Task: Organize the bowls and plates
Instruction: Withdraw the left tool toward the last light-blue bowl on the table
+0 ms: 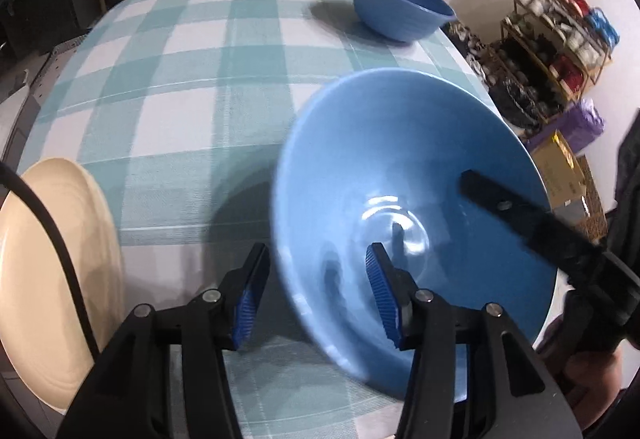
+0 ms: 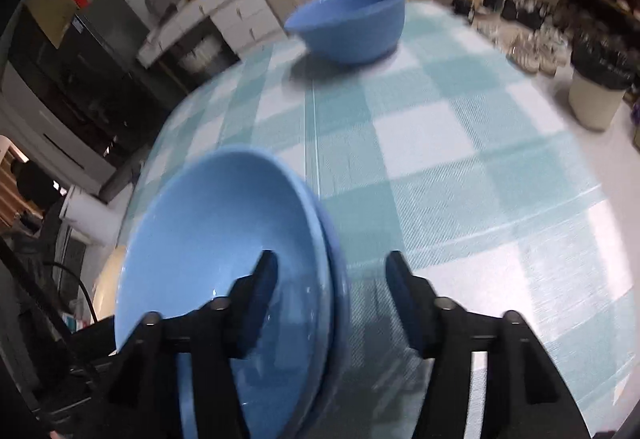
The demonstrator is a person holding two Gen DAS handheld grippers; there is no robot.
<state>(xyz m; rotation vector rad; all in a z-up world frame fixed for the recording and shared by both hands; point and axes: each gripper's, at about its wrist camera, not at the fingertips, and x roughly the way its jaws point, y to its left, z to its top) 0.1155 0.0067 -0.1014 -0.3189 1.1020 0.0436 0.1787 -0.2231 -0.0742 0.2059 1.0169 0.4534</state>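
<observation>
On checked cloth (image 1: 180,87) | left tongs (image 1: 316,295) wide astride stacked bowls' (image 1: 400,159) rim | right tongs (image 2: 332,303) wide likewise

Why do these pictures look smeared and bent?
Left wrist view: the near blue bowl has a smeared rim and glare in its bottom; the checked tablecloth bulges from the fisheye lens. Right wrist view: the far blue bowl and the room behind are blurred.

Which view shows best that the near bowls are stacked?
The right wrist view: the near bowl shows a second rim edge just outside its own, so two bowls sit nested. The left wrist view shows the same near bowl wide open, with only one rim visible, so the stack cannot be told there.
</observation>
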